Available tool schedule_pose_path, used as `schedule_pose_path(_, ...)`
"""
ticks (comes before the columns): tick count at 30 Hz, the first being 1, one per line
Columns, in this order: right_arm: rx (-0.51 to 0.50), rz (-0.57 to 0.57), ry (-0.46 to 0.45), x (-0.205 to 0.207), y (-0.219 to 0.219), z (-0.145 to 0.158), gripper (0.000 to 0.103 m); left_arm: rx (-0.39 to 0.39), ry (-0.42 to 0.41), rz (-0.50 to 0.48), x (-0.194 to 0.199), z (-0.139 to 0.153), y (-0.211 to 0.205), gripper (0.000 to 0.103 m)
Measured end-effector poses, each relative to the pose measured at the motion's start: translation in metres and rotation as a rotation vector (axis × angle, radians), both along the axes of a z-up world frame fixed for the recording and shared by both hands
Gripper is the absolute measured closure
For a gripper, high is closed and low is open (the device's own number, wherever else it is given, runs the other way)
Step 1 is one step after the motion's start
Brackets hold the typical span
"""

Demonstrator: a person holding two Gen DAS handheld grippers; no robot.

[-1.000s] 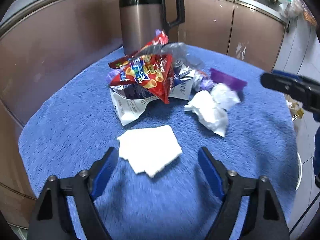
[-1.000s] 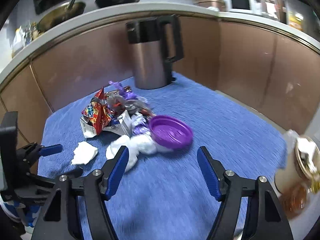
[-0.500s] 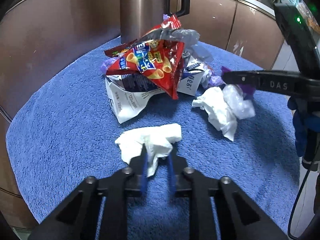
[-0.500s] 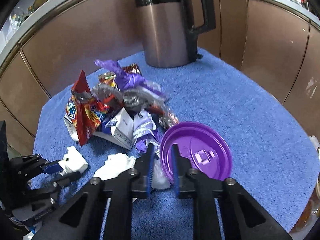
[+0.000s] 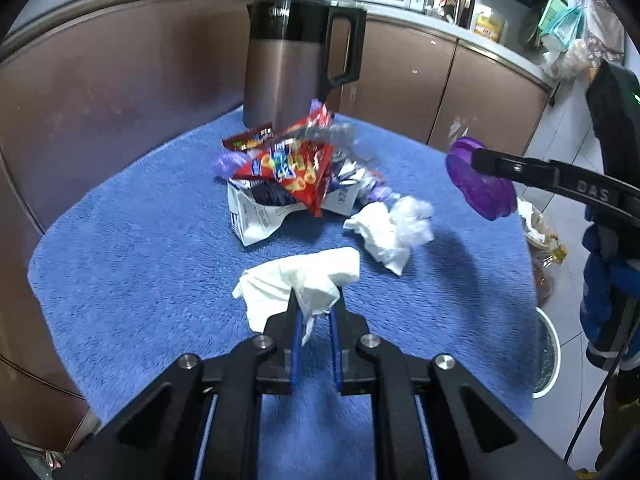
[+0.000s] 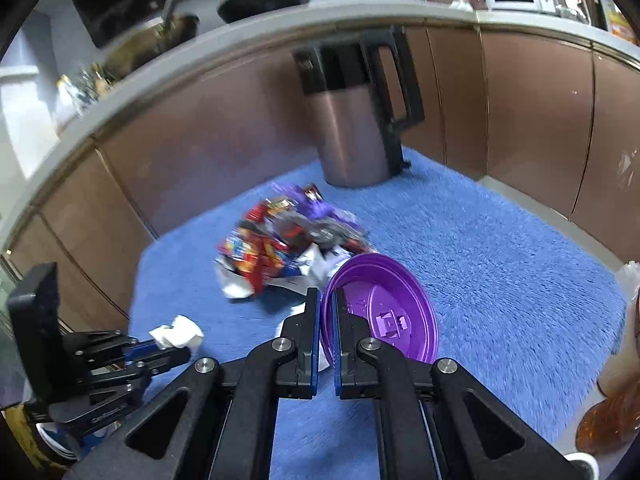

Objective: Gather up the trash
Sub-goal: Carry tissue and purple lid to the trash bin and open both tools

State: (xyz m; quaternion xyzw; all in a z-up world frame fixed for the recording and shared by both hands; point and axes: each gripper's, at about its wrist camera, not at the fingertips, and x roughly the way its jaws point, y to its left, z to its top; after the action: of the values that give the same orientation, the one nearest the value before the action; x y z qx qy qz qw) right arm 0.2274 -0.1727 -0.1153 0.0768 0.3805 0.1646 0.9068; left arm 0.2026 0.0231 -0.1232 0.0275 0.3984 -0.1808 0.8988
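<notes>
My left gripper (image 5: 315, 304) is shut on a white tissue (image 5: 304, 276) and holds it just above the blue towel-covered table (image 5: 140, 240). It also shows in the right wrist view (image 6: 176, 332). My right gripper (image 6: 327, 300) is shut on the rim of a purple plastic lid (image 6: 384, 312), lifted off the table and tilted; the lid shows in the left wrist view (image 5: 480, 184) too. A pile of trash stays on the table: a red snack bag (image 5: 292, 168), a torn white carton (image 5: 256, 216) and crumpled white tissues (image 5: 392, 228).
A tall steel jug with a black handle (image 5: 288, 68) stands at the table's far edge behind the pile. Brown cabinet doors (image 5: 100, 92) curve around the back. A white bin (image 5: 548, 356) sits on the floor right of the table, with amber bottles (image 6: 612, 420) nearby.
Both grippers closed, the left on the tissue, the right on the purple lid. Both have since lifted their items off the table, the lid rising and tilting.
</notes>
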Motion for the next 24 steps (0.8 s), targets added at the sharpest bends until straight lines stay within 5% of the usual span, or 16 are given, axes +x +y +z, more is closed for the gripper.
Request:
schedule_pose_path(6,0.048,-0.059,-0.098,-0.064,-0.019,0.042,0.098,0.010,-0.073,-0.051,-0.029,0.033,-0.019,0.092)
schedule_pose_path(14,0.081,-0.280,-0.174,-0.153,-0.097,0.072,0.098,-0.010,-0.099,-0.249,-0.063,0.054,-0.099,0.092)
schedule_pose_path(24,0.190,-0.653,-0.030,-0.223,-0.222,-0.001,0.098,0.047,-0.012,-0.587,-0.094,0.032,-0.262,0.092)
